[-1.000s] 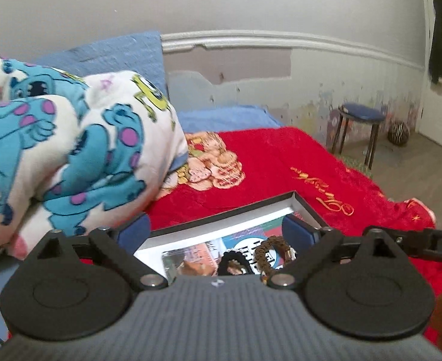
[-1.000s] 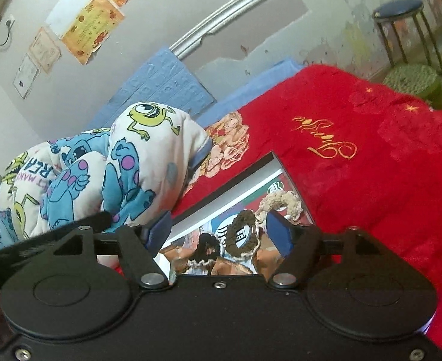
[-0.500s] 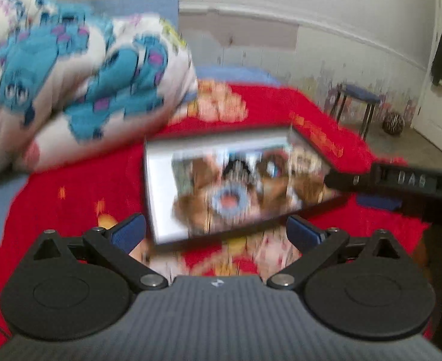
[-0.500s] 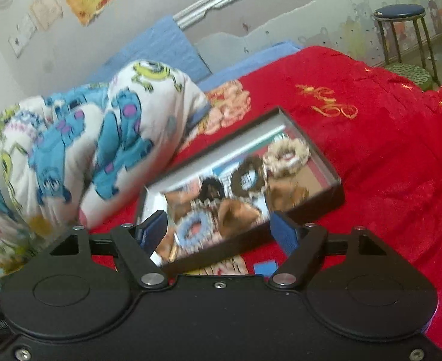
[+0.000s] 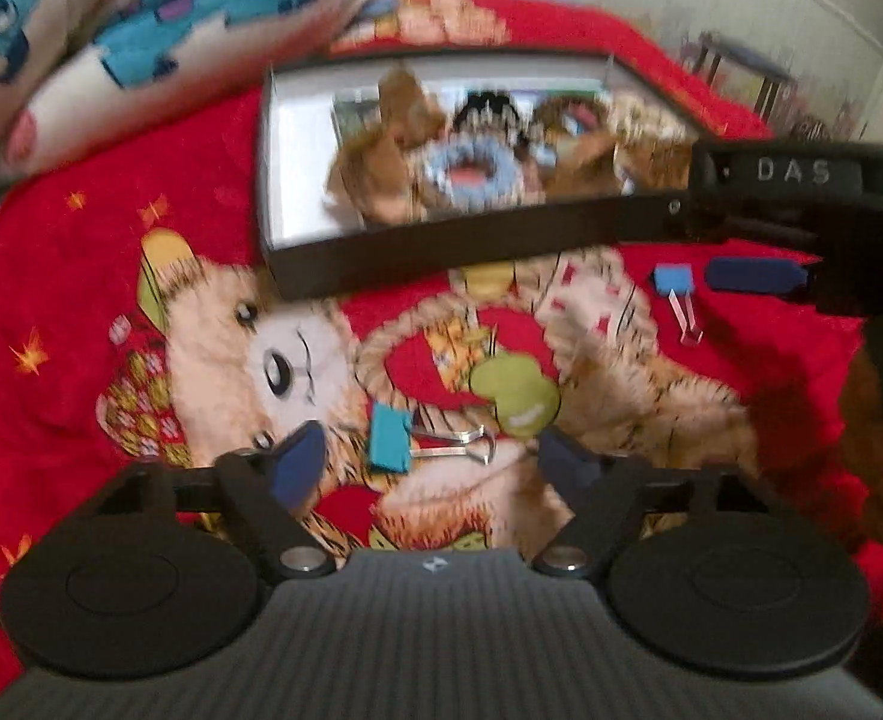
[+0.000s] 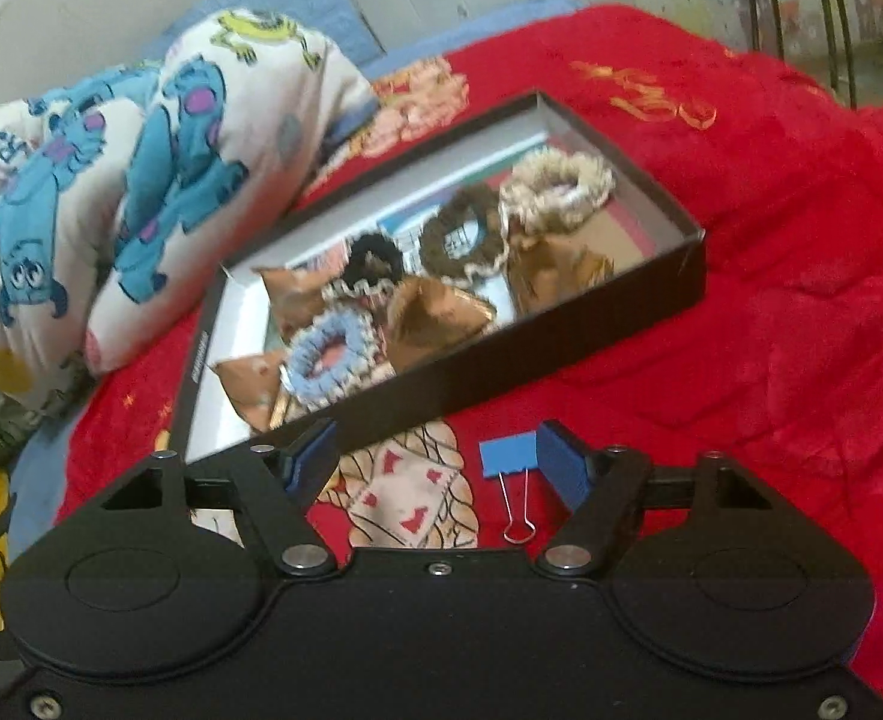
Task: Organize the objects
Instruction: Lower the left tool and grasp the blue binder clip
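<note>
A shallow black box [image 6: 651, 276] lies on the bed's red blanket [image 6: 801, 300], and everything else sits around it. Inside the box are several hair scrunchies: a pale blue one [image 6: 330, 357] toward its near-left corner, a black one [image 6: 372, 261] and a brown one [image 6: 462, 234] in the middle, and a cream one [image 6: 555, 186] toward its far end, among crumpled brown wrappers.

In front of the box, a teal binder clip [image 5: 390, 438] lies on the blanket's bear picture. The left tool [image 5: 432, 462] hangs just over it, its jaws having just been closing, with the clip between the pads but not yet pinched. Also in front of the box, a blue binder clip [image 6: 507, 459] lies flat; the right tool [image 6: 441, 459] stands released above it, the clip just beside its right pad. A cartoon-print quilt [image 6: 141, 168] is heaped left of the box.
</note>
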Demonstrator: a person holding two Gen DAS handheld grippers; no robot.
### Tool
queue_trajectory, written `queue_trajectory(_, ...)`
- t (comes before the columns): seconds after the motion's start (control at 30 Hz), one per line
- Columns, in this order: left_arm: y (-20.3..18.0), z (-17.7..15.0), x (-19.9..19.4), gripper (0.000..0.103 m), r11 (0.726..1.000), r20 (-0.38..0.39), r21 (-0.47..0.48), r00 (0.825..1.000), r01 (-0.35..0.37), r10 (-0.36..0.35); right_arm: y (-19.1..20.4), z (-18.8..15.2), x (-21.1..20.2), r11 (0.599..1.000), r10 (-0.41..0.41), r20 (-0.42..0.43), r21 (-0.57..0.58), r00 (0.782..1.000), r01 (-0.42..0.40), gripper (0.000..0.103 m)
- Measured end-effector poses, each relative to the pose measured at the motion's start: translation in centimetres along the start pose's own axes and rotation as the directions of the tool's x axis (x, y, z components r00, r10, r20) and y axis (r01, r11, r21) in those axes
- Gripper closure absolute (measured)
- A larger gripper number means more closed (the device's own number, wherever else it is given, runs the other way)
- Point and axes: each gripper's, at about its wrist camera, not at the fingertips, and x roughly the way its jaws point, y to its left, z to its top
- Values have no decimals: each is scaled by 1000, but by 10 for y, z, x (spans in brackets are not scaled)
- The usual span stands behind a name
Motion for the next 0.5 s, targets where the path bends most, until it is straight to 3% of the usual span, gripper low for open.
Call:
queue_trajectory(0.03, 0, -1, 4, 29, 1000, -5, -3, 1000, -6, 6, 0, -1, 4, 1000, -7, -13, -5, 1000, 7, 31)
queue_trajectory(0.13, -1, 1, 2, 51, 1000, 23, -9, 1000, -17, 17, 0, -4, 14, 1000, -16, -61, -16, 998, 15, 37)
queue_trajectory(0.3, -3, 0, 3, 51, 1000, 22, -8, 999, -22, 23, 1, -6, 16, 1000, -10, -64, -16, 998, 10, 38)
queue_trajectory(0.5, -3, 5, 2, 51, 999, 24, -28, 999, -25, 25, 3, -7, 20, 998, -51, -65, -42, 997, 49, 52)
